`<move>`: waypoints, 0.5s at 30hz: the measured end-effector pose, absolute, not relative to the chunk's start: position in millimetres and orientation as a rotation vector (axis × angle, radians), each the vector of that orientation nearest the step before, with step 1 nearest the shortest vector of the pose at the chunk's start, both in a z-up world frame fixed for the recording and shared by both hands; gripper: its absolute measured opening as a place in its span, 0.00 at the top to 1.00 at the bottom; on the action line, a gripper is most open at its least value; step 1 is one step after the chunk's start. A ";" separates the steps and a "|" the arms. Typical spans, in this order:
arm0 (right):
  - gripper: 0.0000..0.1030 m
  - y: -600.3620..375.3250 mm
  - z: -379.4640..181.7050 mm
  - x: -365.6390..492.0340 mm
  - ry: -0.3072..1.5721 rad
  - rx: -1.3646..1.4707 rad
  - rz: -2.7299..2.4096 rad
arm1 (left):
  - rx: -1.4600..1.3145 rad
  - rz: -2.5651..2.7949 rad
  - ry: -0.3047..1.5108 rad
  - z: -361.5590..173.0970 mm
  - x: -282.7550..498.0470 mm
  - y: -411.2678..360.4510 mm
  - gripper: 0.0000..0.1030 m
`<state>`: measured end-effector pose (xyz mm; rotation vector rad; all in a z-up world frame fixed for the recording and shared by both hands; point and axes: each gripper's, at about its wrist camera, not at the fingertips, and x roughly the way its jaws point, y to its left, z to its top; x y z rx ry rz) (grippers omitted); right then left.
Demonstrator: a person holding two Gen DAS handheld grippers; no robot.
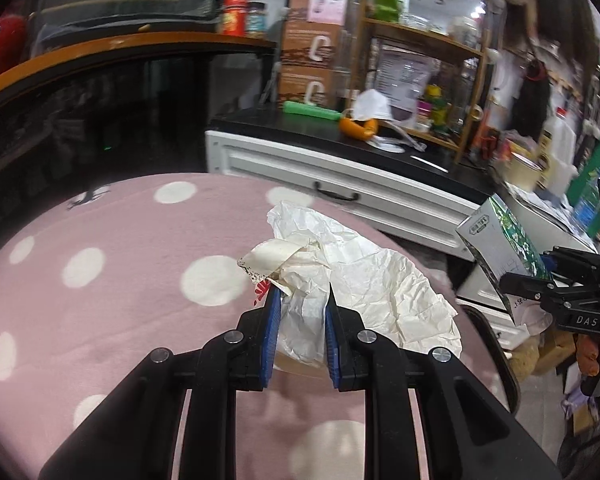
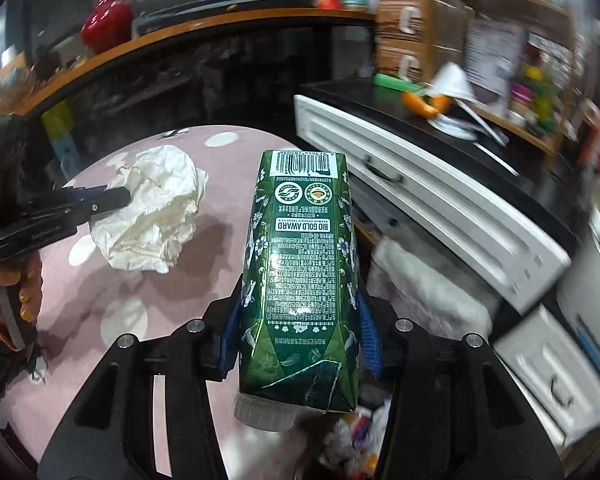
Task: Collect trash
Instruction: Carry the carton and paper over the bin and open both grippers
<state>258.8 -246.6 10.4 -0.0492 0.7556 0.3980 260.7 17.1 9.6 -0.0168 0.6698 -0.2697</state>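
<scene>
Carton clamped in right gripper, held off the right edge of the pink dotted cushion. Left gripper pinching the crumpled paper near that edge, looks closed on it. Both pieces grabbed; dumping them remains, judging by this.

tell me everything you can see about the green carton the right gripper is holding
The green carton is a glossy drink carton with white floral art, printed text, "BIO GOLD AWARD" and a barcode at its far end. Its grey screw cap points toward the camera, so it lies lengthwise along the fingers. The right gripper clamps its sides with blue pads. It is held off the pink dotted cloth, slightly creased near the cap.
</scene>
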 end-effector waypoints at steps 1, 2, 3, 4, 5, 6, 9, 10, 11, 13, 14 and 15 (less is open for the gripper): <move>0.53 -256.8 8.1 250.4 0.757 -0.035 0.384 | -0.009 -0.289 0.666 11.7 256.4 7.8 0.80; 0.53 -268.6 3.3 242.0 0.764 -0.018 0.367 | -0.004 -0.309 0.664 13.6 252.5 -0.4 0.80; 0.53 -278.9 -2.6 234.2 0.769 -0.002 0.349 | -0.002 -0.329 0.663 15.1 248.3 -8.8 0.80; 0.53 -288.6 -8.6 227.8 0.775 0.017 0.329 | -0.001 -0.343 0.663 16.1 245.4 -14.5 0.80; 0.53 -297.0 -16.0 223.1 0.788 0.037 0.311 | 0.002 -0.360 0.661 17.4 240.7 -23.0 0.80; 0.53 -309.5 -29.7 217.7 0.822 0.064 0.285 | 0.003 -0.371 0.658 18.3 238.2 -29.7 0.80; 0.53 -326.4 -66.7 212.9 0.911 0.075 0.202 | -0.005 -0.414 0.662 18.2 228.5 -50.5 0.80; 0.53 -329.9 -82.8 213.2 0.956 0.077 0.180 | -0.007 -0.423 0.664 17.3 226.1 -55.7 0.80; 0.53 -333.6 -96.8 213.6 0.997 0.081 0.161 | -0.010 -0.438 0.668 16.8 223.1 -63.6 0.80; 0.53 -337.3 -126.8 214.9 1.072 0.084 0.128 | -0.007 -0.466 0.673 15.8 218.8 -81.0 0.80; 0.53 -336.8 -138.5 216.8 1.102 0.081 0.120 | -0.001 -0.479 0.672 15.5 216.0 -90.0 0.80; 0.53 -336.3 -152.7 218.5 1.137 0.086 0.105 | 0.005 -0.488 0.672 14.9 213.5 -97.6 0.80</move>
